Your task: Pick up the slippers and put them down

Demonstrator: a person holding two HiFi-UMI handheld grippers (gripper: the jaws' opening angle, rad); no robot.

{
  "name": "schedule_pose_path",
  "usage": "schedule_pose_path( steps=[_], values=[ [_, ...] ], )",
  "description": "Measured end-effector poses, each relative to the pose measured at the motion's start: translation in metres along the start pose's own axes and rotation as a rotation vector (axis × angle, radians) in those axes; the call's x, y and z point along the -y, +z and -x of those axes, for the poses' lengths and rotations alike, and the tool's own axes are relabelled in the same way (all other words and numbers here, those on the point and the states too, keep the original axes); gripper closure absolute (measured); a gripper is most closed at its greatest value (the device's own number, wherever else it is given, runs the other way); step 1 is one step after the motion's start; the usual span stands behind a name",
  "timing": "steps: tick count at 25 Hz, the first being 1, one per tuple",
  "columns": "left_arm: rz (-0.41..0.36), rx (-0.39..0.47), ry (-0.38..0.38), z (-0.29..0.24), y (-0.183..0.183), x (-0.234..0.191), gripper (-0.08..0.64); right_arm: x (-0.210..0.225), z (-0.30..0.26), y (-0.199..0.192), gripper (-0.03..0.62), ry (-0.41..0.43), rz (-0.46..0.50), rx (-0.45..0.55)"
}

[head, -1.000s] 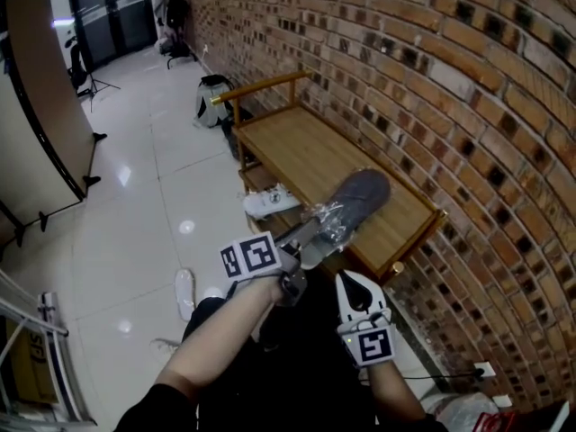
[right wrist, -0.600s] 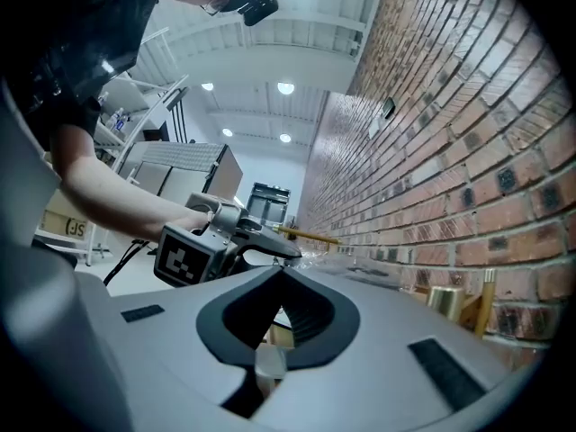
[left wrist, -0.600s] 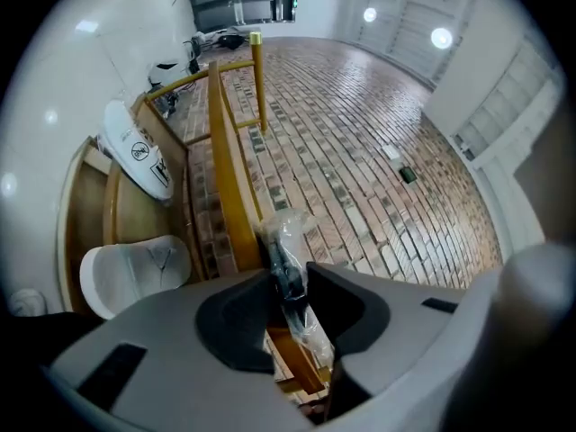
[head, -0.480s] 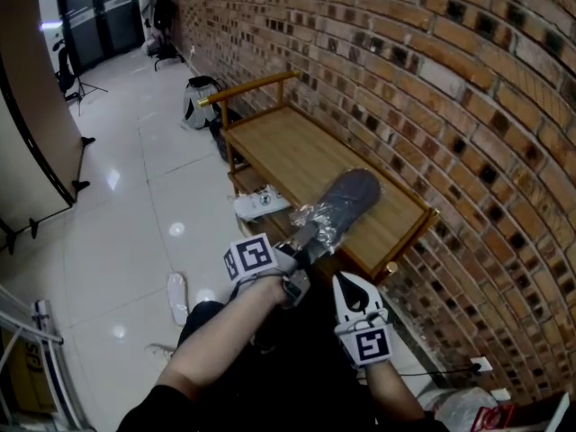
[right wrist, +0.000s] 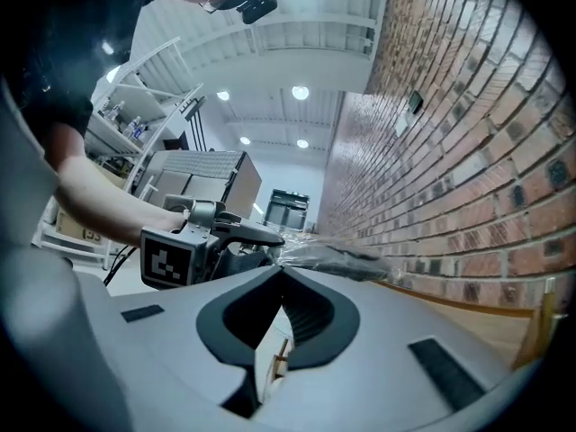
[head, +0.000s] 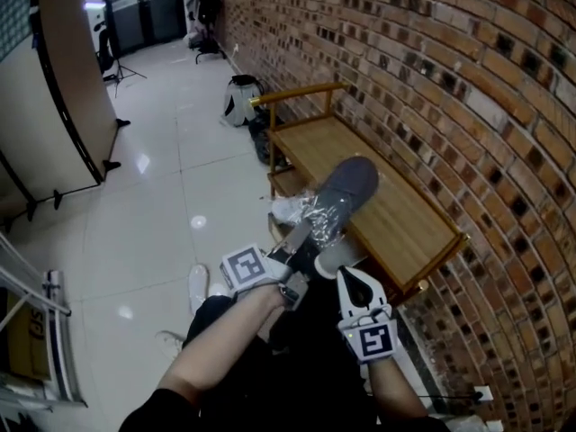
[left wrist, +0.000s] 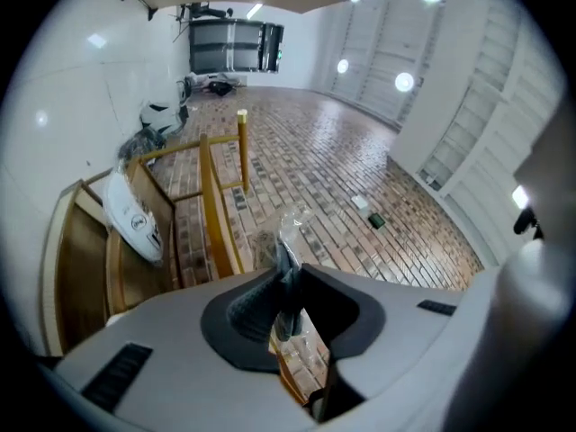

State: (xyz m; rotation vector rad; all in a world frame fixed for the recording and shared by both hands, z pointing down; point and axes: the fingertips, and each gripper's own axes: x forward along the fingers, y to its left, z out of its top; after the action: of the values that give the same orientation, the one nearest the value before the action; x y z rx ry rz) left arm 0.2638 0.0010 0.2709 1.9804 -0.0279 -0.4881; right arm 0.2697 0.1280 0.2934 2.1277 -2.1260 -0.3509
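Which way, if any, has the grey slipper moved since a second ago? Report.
Yes: the left gripper drew the grey slipper toward the outer edge of the bench.

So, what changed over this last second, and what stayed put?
The left claw has just been closing its jaws onto the plastic-wrapped grey slipper and has raised it off the wooden bench. The right claw stayed shut and empty beside it.

Brick wall point(head: 450, 79) backs the bench point(head: 405, 223); the grey slipper point(head: 346, 196) overhangs its near end; floor point(head: 162, 205) leftward lies open.
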Motion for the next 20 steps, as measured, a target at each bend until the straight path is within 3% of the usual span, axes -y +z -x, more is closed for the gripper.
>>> schedule_pose_path(
  steps=[2, 5, 9, 11, 14, 20],
  values=[
    [-0.062, 0.060, 0.019, 0.019, 0.029, 0.002, 0.492, -0.012, -0.020, 0.005, 0.583, 0.048, 0.002, 0.016],
    [-0.209, 0.099, 0.169, 0.059, 0.067, -0.010, 0.492, -0.033, -0.050, 0.015, 0.583, 0.118, 0.010, 0.045],
    [-0.267, 0.235, 0.259, 0.131, 0.119, -0.002, 0.492, -0.082, -0.091, 0.036, 0.583, 0.208, 0.023, 0.077],
    [-0.286, 0.325, 0.239, 0.161, 0.146, 0.012, 0.492, -0.104, -0.112, 0.047, 0.583, 0.223, 0.008, 0.087],
    [-0.277, 0.441, 0.110, 0.186, 0.173, 0.037, 0.492, -0.127, -0.138, 0.056, 0.583, 0.262, -0.011, 0.115],
    [-0.307, 0.507, 0.189, 0.237, 0.195, 0.016, 0.492, -0.170, -0.183, 0.044, 0.583, 0.352, -0.026, 0.108]
  ],
)
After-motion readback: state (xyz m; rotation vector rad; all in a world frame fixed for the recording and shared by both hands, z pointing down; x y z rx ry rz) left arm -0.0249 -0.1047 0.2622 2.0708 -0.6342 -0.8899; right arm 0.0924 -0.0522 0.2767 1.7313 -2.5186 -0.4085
